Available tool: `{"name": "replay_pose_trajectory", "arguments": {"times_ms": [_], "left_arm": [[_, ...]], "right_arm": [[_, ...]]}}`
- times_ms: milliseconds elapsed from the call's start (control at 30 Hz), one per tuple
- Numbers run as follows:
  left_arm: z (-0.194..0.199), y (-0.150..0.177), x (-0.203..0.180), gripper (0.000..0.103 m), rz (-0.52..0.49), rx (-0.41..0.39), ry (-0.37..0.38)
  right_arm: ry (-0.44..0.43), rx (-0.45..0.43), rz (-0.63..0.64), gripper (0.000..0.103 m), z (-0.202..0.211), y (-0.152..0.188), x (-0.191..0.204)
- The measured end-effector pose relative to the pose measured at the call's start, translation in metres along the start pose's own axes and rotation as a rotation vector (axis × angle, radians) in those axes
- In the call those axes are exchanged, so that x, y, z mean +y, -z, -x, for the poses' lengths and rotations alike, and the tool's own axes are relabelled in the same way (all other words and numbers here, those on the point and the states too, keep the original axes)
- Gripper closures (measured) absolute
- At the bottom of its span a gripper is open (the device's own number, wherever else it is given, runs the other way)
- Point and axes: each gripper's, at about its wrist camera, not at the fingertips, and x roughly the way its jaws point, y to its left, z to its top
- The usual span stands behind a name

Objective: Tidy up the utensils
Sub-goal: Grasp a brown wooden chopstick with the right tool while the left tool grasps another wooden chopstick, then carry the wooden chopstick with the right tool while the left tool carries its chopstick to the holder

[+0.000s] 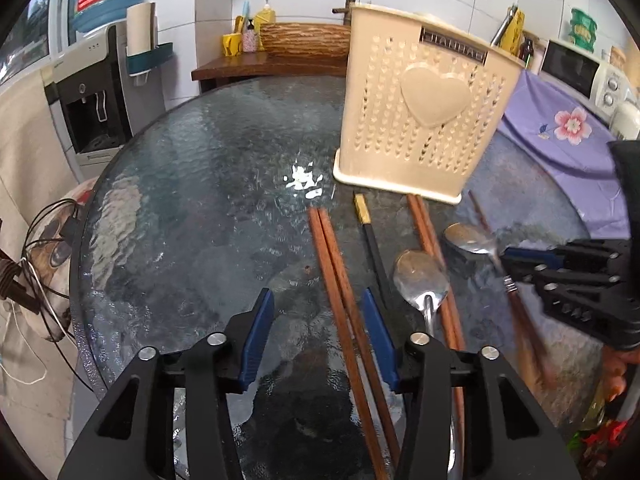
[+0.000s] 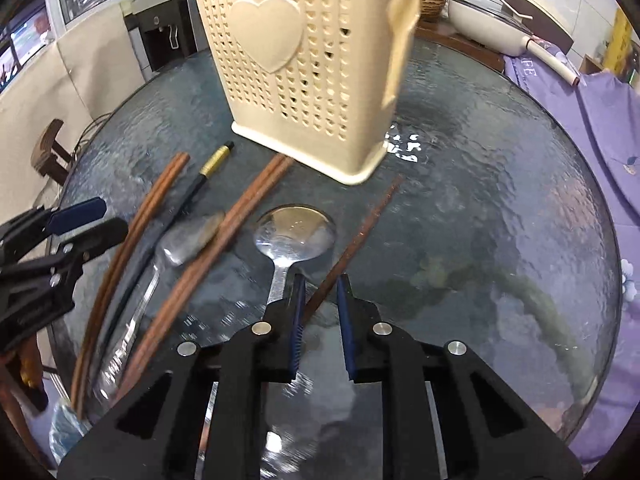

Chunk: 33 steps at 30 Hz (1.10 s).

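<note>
A cream perforated utensil holder (image 1: 420,120) (image 2: 304,68) with a heart on its side stands on the glass table. In front of it lie loose utensils. My left gripper (image 1: 318,312) (image 2: 112,216) is open, low over the table; a brown chopstick pair (image 1: 340,280) (image 2: 132,232) runs between its fingers, close to the right pad. My right gripper (image 2: 320,296) (image 1: 516,266) is open only a little, with a single dark chopstick (image 2: 360,232) in the gap and untouched by the pads. A steel spoon (image 2: 296,228) (image 1: 468,236) lies just left of its left finger.
Also on the round glass table (image 1: 200,200): a black chopstick with a gold end (image 1: 370,232), a second brown pair (image 1: 428,236) and another spoon (image 1: 420,276). A purple cloth (image 1: 560,128) covers the right side. A water dispenser (image 1: 92,100) and cables (image 1: 40,240) sit left.
</note>
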Motion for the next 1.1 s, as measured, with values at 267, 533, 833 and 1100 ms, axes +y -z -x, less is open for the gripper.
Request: {"name": "replay_pose_trajectory", "arguments": {"times_ms": [267, 533, 833, 1100], "left_arm": [[-0.002, 0.007, 0.008, 0.064, 0.008, 0.015, -0.015], [-0.008, -0.002, 0.012, 0.064, -0.016, 0.052, -0.024], [-0.028, -0.024, 0.006, 0.064, -0.018, 0.061, -0.021], [-0.045, -0.045, 0.006, 0.078, -0.004, 0.087, -0.027]], "right_arm": [[0.030, 0.005, 0.035, 0.086, 0.004, 0.009, -0.018], [0.020, 0.020, -0.021, 0.086, 0.004, 0.009, -0.032], [0.046, 0.018, -0.147, 0.086, -0.008, -0.009, -0.049], [0.100, 0.005, -0.220, 0.086, -0.026, -0.037, -0.061]]}}
